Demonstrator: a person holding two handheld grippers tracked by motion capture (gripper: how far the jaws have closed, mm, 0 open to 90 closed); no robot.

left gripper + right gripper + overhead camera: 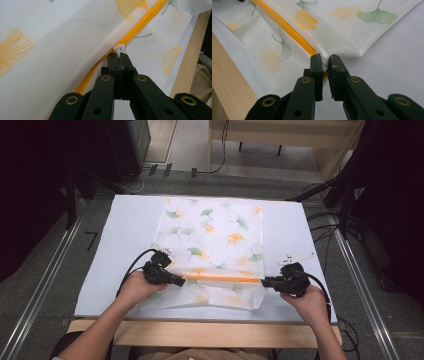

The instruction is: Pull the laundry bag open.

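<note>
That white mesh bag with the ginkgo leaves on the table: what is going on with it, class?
A person works on a white mesh bag printed with green and orange ginkgo leaves, lying on a white table cover. The left tongs are shut on the small white zipper pull of its orange zipper. The right tongs pinch the bag's fabric at the zipper's other end.

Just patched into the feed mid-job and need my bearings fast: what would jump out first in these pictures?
A white mesh bag printed with green and orange ginkgo leaves lies flat mid-table on the pale cover. Its bright orange zipper runs across near the front edge. The left gripper is shut on the white zipper pull; the right gripper pinches the bag's fabric at the zipper's other end.
</note>
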